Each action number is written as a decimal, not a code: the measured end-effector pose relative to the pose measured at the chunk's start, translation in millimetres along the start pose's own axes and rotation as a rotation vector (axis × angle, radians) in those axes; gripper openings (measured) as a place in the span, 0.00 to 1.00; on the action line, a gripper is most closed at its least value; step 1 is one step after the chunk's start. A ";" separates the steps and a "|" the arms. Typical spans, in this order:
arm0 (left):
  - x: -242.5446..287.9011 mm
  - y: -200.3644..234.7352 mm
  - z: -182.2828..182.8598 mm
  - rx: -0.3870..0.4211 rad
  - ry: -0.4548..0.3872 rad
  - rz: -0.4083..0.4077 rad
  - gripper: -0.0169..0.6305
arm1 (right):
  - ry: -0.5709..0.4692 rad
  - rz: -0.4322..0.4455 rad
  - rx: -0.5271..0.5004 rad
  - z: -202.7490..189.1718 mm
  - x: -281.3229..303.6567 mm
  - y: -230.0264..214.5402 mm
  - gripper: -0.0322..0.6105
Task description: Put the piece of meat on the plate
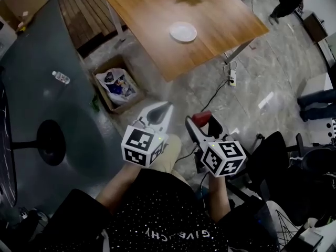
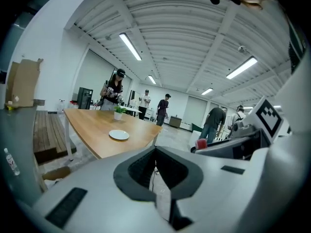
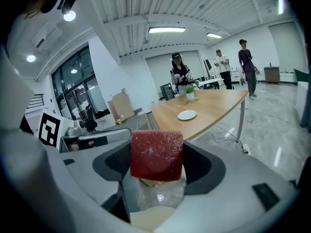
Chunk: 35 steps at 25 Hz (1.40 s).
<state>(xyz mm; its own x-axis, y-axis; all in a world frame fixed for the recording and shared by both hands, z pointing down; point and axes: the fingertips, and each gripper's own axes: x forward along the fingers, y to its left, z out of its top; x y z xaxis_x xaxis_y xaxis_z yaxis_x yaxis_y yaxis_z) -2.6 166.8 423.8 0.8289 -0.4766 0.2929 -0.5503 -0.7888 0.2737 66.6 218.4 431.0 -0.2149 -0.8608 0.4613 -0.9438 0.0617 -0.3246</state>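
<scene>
The piece of meat is a dark red block, and my right gripper is shut on it, with clear wrap under the block. In the head view the meat shows at the tip of the right gripper, held over the floor near my body. The white plate lies bare on the wooden table, well ahead of both grippers. My left gripper is shut with nothing in it, beside the right one. The plate also shows far off in the left gripper view, and the plate in the right gripper view.
A cardboard box of rubbish stands on the floor between me and the table. A power strip and cable lie by the table's right leg. A water bottle lies on the dark surface at left. A potted plant and several people are beyond the table.
</scene>
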 end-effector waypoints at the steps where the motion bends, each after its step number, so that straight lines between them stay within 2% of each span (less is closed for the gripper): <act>1: 3.8 0.3 2.9 0.001 -0.001 0.001 0.04 | -0.003 0.008 0.000 5.3 1.8 -0.7 0.54; 7: 21.4 11.7 11.2 -0.009 -0.011 0.014 0.04 | -0.011 0.041 -0.026 23.4 13.8 0.1 0.54; 13: 62.3 35.1 23.7 -0.021 -0.041 0.003 0.04 | -0.028 0.041 -0.049 39.2 40.2 -19.5 0.54; 20: 135.8 106.4 56.5 0.010 -0.053 -0.036 0.04 | -0.078 0.028 -0.035 90.2 132.9 -50.9 0.54; 27: 212.8 163.5 78.7 0.045 0.024 -0.094 0.04 | -0.066 -0.006 -0.015 137.4 218.7 -93.5 0.54; 35: 277.7 208.4 104.6 0.065 0.016 -0.064 0.04 | -0.038 -0.015 -0.056 176.6 296.2 -145.8 0.54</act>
<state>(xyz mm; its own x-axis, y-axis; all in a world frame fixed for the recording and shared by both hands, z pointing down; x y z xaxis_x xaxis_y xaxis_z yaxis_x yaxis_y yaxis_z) 123.5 -170.5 466.4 0.8600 -0.4189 0.2915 -0.4885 -0.8410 0.2326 184.9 -134.7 469.1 -0.1920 -0.8805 0.4335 -0.9597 0.0761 -0.2706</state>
